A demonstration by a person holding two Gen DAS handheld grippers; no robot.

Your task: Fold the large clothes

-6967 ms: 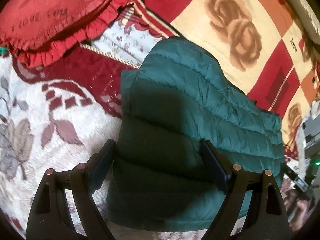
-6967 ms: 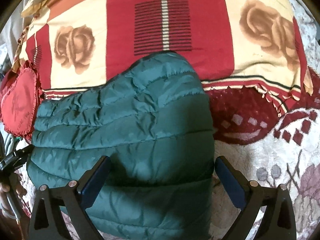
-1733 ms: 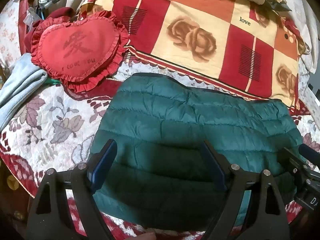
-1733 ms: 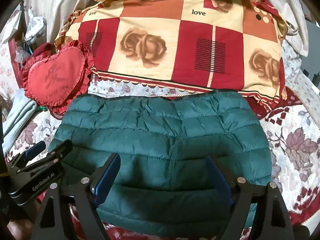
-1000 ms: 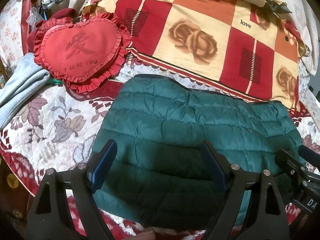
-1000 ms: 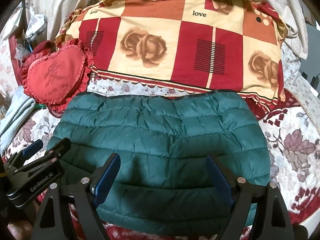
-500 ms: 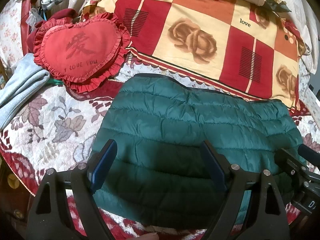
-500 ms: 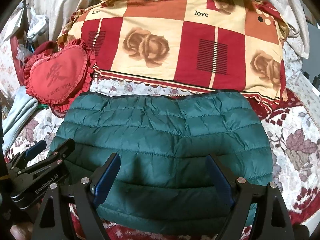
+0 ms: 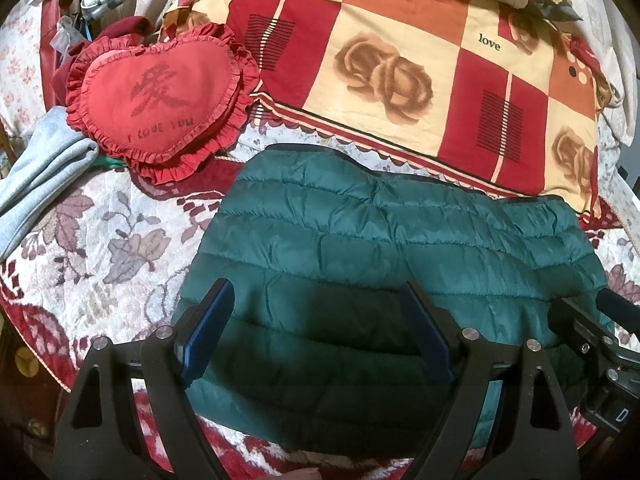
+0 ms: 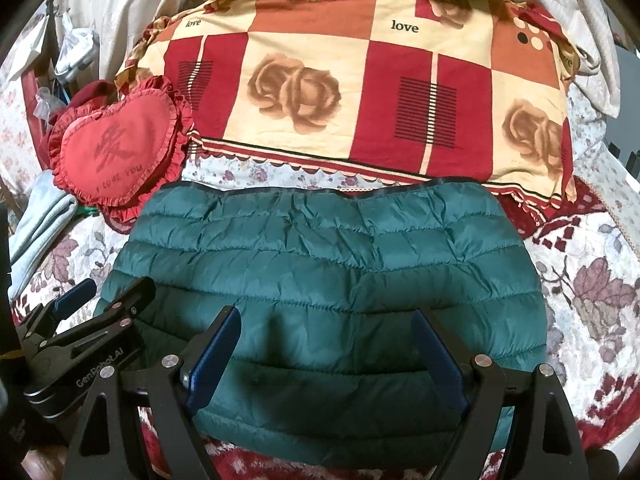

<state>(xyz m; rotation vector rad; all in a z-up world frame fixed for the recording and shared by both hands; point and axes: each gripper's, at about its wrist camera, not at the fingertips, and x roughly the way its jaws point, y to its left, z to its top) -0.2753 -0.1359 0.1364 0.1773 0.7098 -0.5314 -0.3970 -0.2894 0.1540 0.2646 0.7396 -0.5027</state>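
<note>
Jacket [image 10: 328, 264], green, quilted, apparently folded flat on bedspread [image 10: 592, 280].

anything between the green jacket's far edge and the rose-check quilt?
Only a bare strip of floral bedspread separates the green jacket from the rose-check quilt on the left; rightward they meet. Right wrist view shows it best.

Teal quilted jacket [image 10: 328, 264]; red heart cushion [image 9: 160, 96] (ruffled); rose-checked blanket [image 10: 360, 92].

The dark green quilted puffer jacket [image 10: 328, 264] lay folded into a flat, wide bundle on the floral bedspread [image 10: 592, 288].
</note>
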